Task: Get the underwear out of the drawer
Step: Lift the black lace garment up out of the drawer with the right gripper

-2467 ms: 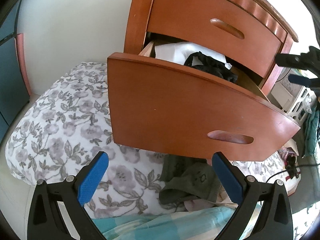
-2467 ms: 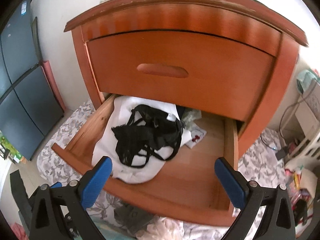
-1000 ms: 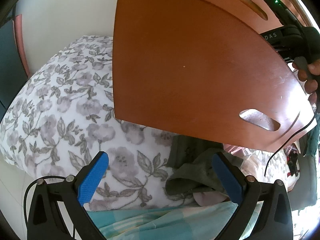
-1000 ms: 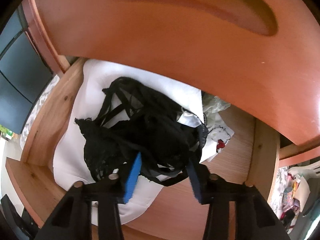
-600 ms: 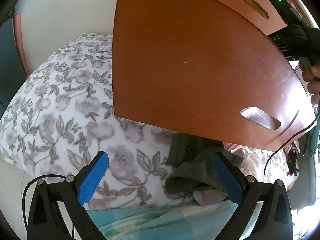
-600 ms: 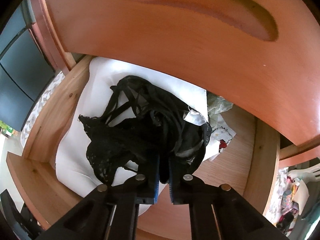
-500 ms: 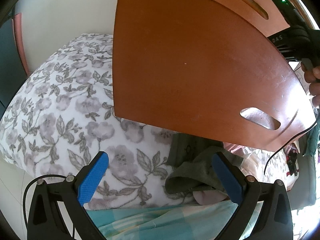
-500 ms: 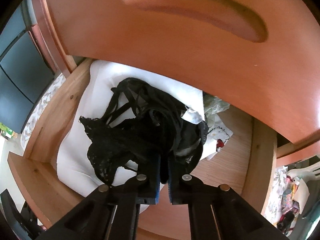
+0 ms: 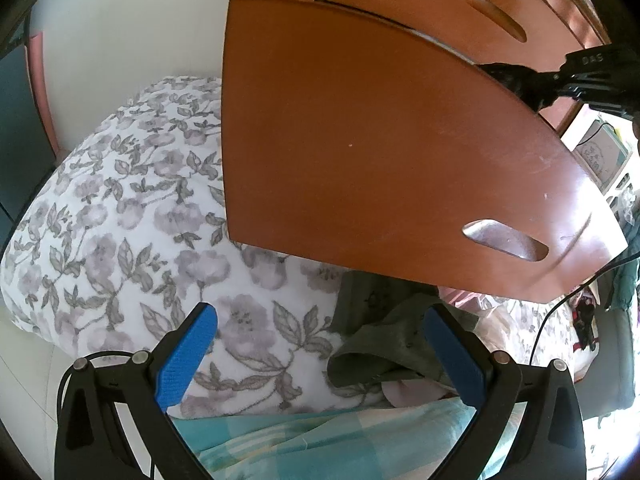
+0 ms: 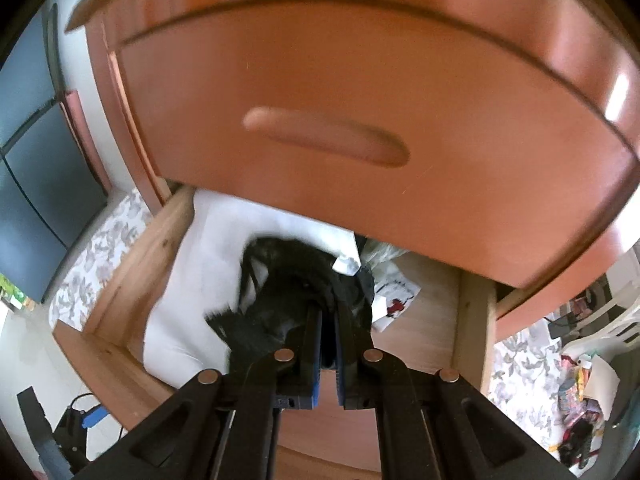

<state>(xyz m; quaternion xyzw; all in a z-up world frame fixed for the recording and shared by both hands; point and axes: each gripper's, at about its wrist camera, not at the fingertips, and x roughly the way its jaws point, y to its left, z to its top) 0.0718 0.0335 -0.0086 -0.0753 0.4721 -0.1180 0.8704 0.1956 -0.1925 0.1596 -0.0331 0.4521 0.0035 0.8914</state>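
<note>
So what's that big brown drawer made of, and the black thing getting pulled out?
The drawer looks like wood: its front is smooth, reddish and shiny as if varnished, while the inside is pale, bare and shows grain and a knot. The black underwear in the right tool looks like thin cloth, perhaps lacy; the blur leaves that unsure.
</note>
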